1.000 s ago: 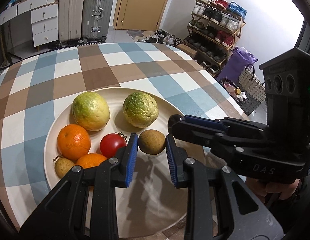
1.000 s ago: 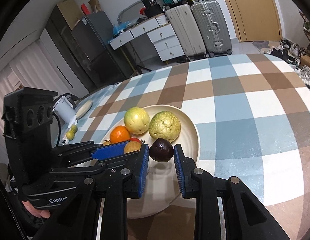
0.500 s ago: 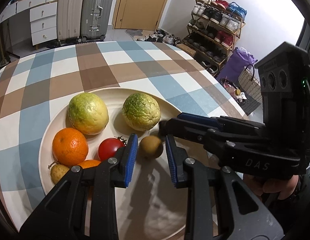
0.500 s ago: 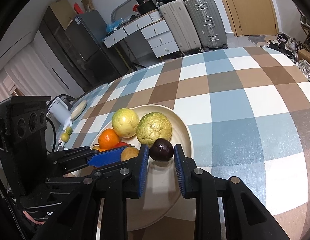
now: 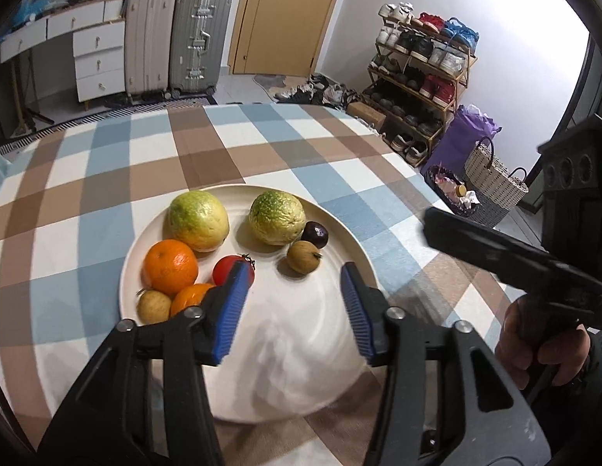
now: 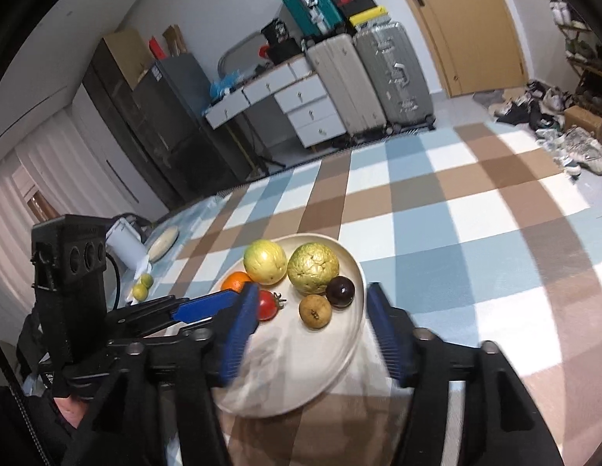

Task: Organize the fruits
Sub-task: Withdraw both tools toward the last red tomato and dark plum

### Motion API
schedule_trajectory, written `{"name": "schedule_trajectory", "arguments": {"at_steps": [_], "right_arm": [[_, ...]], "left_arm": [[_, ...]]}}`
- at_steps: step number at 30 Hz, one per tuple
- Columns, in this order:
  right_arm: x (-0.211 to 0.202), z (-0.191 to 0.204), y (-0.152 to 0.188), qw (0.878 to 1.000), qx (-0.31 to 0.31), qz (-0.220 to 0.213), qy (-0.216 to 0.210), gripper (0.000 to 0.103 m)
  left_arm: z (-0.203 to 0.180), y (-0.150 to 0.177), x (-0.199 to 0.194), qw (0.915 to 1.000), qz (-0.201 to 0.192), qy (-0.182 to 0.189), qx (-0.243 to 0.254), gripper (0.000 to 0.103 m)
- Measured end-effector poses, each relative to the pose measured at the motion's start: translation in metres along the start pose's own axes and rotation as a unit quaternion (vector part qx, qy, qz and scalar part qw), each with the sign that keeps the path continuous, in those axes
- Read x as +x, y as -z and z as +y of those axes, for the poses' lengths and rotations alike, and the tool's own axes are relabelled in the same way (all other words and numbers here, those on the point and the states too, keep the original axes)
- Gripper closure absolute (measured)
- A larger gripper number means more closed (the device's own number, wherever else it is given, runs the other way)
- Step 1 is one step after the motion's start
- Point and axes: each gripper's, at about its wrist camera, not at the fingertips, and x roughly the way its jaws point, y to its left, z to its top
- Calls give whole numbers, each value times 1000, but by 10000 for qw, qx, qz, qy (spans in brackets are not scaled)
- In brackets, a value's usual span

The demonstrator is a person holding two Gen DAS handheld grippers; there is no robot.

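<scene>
A cream plate (image 5: 301, 334) (image 6: 339, 353) on the checked tablecloth holds two yellow-green guavas (image 5: 198, 219) (image 5: 276, 222), an orange (image 5: 170, 266), a second orange (image 5: 190, 297), a tomato (image 5: 229, 269), a small brown fruit at the left rim (image 5: 154, 306), a brown kiwi-like fruit (image 5: 302, 257) (image 6: 314, 310) and a dark purple fruit (image 5: 314, 233) (image 6: 340, 290). My left gripper (image 5: 295, 312) is open and empty above the plate's near part. My right gripper (image 6: 314, 328) is open and empty, just behind the brown and purple fruits.
The checked tablecloth (image 5: 106, 178) covers the table. Two small green fruits (image 6: 141, 287) and a white appliance (image 6: 124, 242) sit at the table's far left in the right wrist view. Suitcases (image 5: 176, 42), a shoe rack (image 5: 421, 66) and baskets (image 5: 491, 182) stand beyond.
Both grippers have opened and pulled back. The brown fruit left the left gripper and the dark purple fruit left the right gripper; both now lie on the plate beside the right guava.
</scene>
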Motion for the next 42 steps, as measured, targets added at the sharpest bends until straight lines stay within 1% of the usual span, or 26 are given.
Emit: {"name": "schedule_trajectory", "arguments": {"at_steps": [1,2,3,5,6,7,8,13,16,17,19,25,30,35,39,42], "right_arm": [[-9,2,2,9999,18,-107,-18,20],[-16,4,3,9998,20,-171,-42,14],[-23,6,4,9997,18,-231,-59,13],[-37,11,6,9994,3,-341,-14,7],[-44,14,7,9992,-18,-403,28,5],[-52,17,8,9988,-48,-477,43,3],[-58,20,9,9986,-73,-521,36,3],[-87,38,14,9971,-247,-724,45,1],[-100,49,21,9964,-346,-774,37,0],[-103,52,23,9962,-376,-782,39,0],[-111,58,30,9959,-450,-787,60,0],[-127,76,51,9948,-640,-786,125,0],[-138,92,72,9909,-902,-900,427,0],[-146,101,92,9883,-1031,-954,600,0],[-146,100,106,9888,-993,-897,663,0],[-147,97,115,9892,-937,-851,734,0]], "left_arm": [[-3,2,-8,10000,-59,-61,5,47],[-5,3,-15,9999,-120,-97,9,41],[-7,5,-22,9998,-168,-123,17,36],[-13,9,-37,9994,-278,-201,29,29],[-15,10,-44,9992,-322,-225,19,27],[-18,12,-53,9989,-397,-235,-4,26],[-20,14,-61,9987,-444,-242,-9,22],[-35,22,-96,9967,-686,-435,70,17],[-44,28,-116,9951,-818,-553,93,7],[-45,31,-122,9945,-869,-581,82,1],[-49,37,-135,9933,-982,-599,86,1],[-60,58,-157,9925,-1017,-670,115,1],[-66,82,-166,9922,-1025,-704,85,1],[-69,109,-165,9939,-882,-665,-28,1],[-66,125,-152,9960,-664,-578,-125,1],[-65,135,-140,9974,-544,-453,-103,1]]}}
